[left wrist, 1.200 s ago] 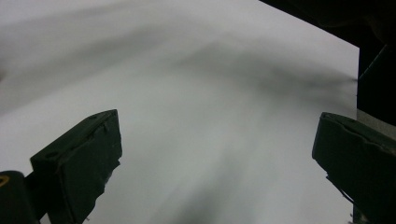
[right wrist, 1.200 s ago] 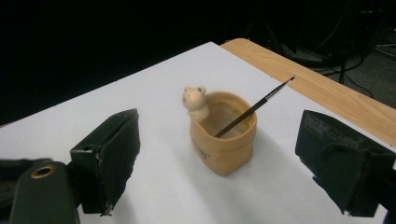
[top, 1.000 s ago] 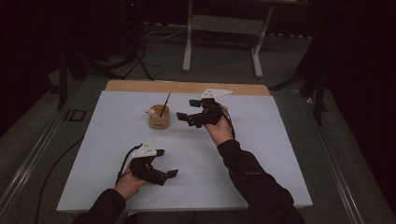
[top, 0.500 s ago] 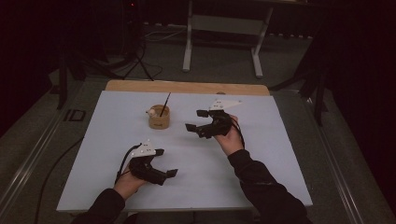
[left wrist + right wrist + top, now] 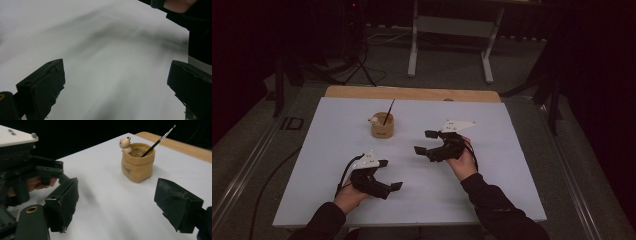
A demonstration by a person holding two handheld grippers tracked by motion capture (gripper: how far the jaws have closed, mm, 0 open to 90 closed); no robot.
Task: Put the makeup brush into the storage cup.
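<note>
Though dark print runs down the front of the tan pouch-shaped pot (image 5: 137, 163), it is too small to read, and no other writing can be made out. The pot stands upright on the white counter (image 5: 512, 130), toward its far side and left of centre in the high view. A small pale animal figure (image 5: 125, 143) perches on its rim, and a thin dark brush (image 5: 157, 141) leans out of its mouth.

The right tongs (image 5: 125, 205) are released, their black jaws spread wide with bare counter between them, holding and touching nothing. They point toward the pot, which sits near but apart from them. In the high view the right tongs (image 5: 428, 142) hover over the middle of the counter, a white plate on top.

The left tongs (image 5: 115, 85) are likewise released, jaws far apart over blank, blurred counter, gripping nothing. In the high view the left tongs (image 5: 389, 175) are near the front edge, well apart from the pot (image 5: 382, 126).
</note>
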